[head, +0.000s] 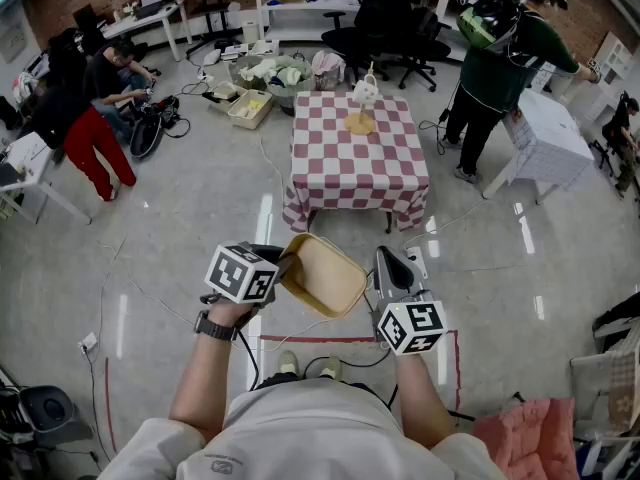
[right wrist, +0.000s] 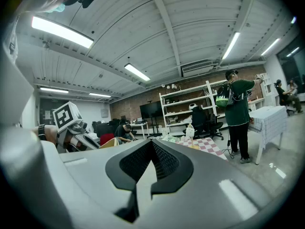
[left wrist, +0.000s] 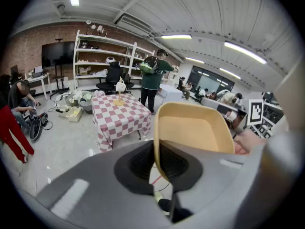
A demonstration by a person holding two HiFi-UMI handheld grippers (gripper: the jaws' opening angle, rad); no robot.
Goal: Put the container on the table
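A tan, shallow plastic container (head: 322, 275) hangs tilted in front of me, well short of the table. My left gripper (head: 283, 265) is shut on its near left rim; in the left gripper view the jaws (left wrist: 157, 152) pinch the thin wall of the container (left wrist: 195, 128). My right gripper (head: 388, 258) is beside the container's right edge, shut with nothing between its pads (right wrist: 152, 146). The table (head: 355, 163), with a red-and-white checked cloth, stands a few steps ahead. A wooden stand with a white hanging object (head: 360, 103) sits at its far side.
A person in red trousers (head: 95, 128) bends at the left. Another person, in a green top (head: 495, 63), stands by a white-clothed table (head: 555, 133) at the right. Bins (head: 255, 93) and office chairs (head: 385, 18) lie beyond the table. Cables and a red tape line (head: 360, 340) cross the floor.
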